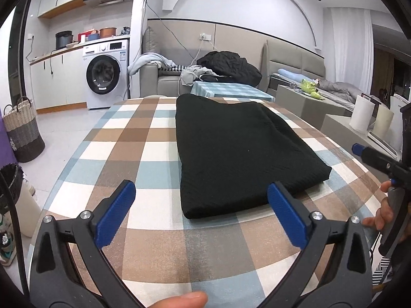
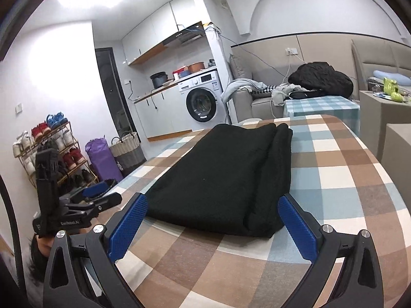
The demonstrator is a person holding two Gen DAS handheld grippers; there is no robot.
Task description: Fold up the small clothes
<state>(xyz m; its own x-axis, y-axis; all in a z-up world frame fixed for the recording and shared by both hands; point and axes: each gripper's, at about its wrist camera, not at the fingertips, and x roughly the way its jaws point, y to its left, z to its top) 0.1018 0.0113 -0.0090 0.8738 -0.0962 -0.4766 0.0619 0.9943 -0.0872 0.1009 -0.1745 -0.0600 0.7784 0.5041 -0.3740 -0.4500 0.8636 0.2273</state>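
A black knitted garment (image 1: 239, 151) lies folded into a long flat rectangle on the checked tablecloth (image 1: 133, 138). My left gripper (image 1: 201, 192) stands open just short of its near end, blue pads (image 1: 117, 213) wide apart with nothing between them. In the right wrist view the same garment (image 2: 226, 177) stretches away from me, and my right gripper (image 2: 213, 205) is open at its near edge, not pressing on it. The right gripper (image 1: 380, 161) also shows at the right edge of the left wrist view, and the left gripper (image 2: 95, 195) at the left of the right wrist view.
A person's fingers (image 1: 385, 213) hold the right gripper's handle. Beyond the table stand a blue-checked low table (image 1: 231, 89), a sofa with a black coat (image 1: 228, 66), a washing machine (image 1: 106, 74) and a woven basket (image 1: 23, 133). A shoe rack (image 2: 51, 148) stands at left.
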